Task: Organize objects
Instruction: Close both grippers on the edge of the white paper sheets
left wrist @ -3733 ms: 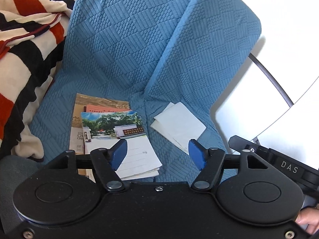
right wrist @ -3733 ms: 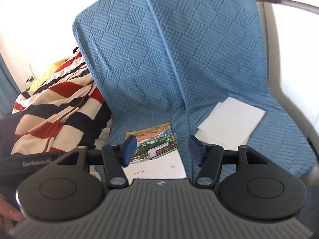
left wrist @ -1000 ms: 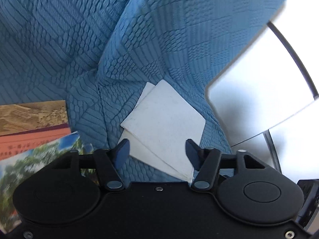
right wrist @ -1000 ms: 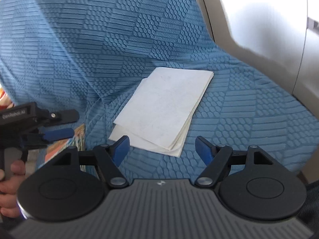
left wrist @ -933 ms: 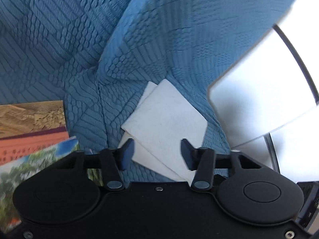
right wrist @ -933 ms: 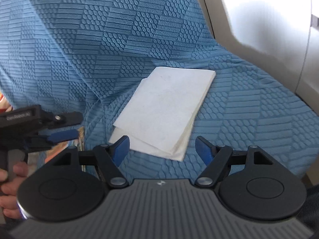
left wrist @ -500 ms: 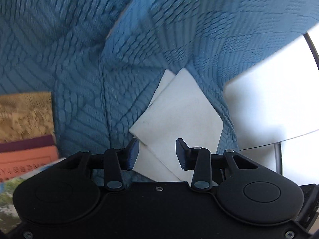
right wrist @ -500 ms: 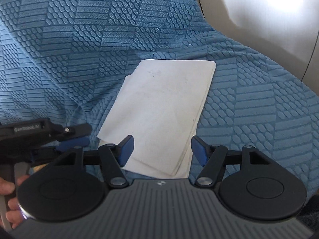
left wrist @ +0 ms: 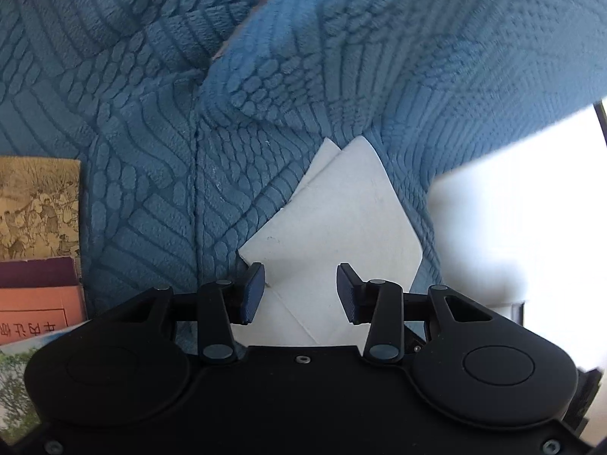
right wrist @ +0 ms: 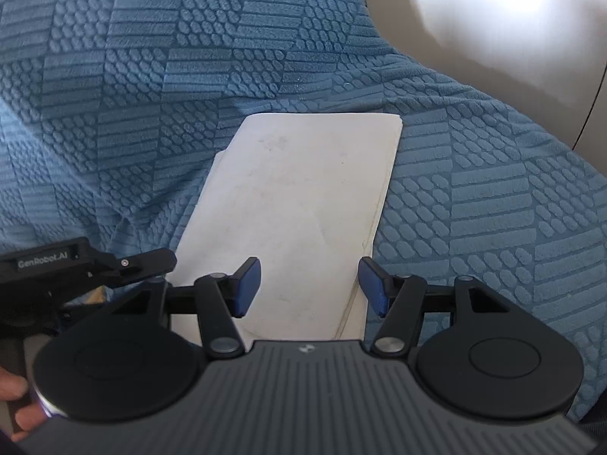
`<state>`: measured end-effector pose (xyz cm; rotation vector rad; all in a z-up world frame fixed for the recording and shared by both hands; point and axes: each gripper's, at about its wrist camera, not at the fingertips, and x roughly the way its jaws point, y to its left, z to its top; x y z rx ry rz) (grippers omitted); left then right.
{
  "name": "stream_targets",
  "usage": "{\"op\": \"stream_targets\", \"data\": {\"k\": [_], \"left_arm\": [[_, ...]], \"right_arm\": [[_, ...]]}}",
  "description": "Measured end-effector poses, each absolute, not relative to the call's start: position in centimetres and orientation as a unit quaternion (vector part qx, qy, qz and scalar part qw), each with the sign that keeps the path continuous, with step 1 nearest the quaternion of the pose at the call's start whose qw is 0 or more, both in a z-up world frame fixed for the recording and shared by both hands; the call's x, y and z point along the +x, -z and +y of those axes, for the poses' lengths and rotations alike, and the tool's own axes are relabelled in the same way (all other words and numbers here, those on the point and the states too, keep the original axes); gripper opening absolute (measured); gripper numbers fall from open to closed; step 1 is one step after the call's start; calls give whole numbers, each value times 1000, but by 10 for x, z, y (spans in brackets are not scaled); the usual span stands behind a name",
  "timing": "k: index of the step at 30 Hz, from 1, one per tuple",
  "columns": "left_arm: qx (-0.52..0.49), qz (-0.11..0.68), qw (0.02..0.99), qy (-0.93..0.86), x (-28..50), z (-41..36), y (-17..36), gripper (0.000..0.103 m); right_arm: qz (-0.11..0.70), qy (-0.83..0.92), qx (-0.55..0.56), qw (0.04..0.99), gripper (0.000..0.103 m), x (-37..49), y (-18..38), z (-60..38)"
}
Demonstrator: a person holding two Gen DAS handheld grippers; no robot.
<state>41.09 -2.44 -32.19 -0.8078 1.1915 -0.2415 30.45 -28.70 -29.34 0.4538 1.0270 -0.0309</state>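
Note:
A small stack of white paper booklets (left wrist: 341,223) lies on the blue quilted seat cover (left wrist: 151,189); it also shows in the right wrist view (right wrist: 296,204). My left gripper (left wrist: 299,294) is open, its blue fingers straddling the stack's near left corner, just above it. My right gripper (right wrist: 309,284) is open over the stack's near end, its fingers spanning the stack's width. The left gripper's body (right wrist: 76,265) shows at the left of the right wrist view, beside the stack.
A pile of printed booklets and cards (left wrist: 38,250) lies on the seat to the left of the white stack. The blue cover's backrest (right wrist: 189,38) rises behind. A pale wall (right wrist: 493,7) and a thin chair frame lie to the right.
Both grippers have moved in closer over the white stack. The left jaws have narrowed from wide open to partly open; the right jaws have narrowed a little.

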Motion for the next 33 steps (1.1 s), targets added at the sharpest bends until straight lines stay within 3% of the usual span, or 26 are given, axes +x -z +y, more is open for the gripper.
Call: {"op": "stream_targets", "data": {"k": [10,18,25,32,33], "left_arm": [[-349,538,764,73,409,-20,319,31],[-352,532,767,67,413,-14,324,16],[-368,533,759,70,412,-8,329,15],[-389,534,747,73,413,3,333,15],[-391,535,746,73,414,3,333,16]], "right_arm": [[470,33,293,832,61,311,300,-306],[446,21,371,814,62,312,305,-323],[385,-55,416,822,61,308,289,-322],[429,-58,413,802,60,310,305,-303],[431,-53,408,803,54,310,306,-302]]}}
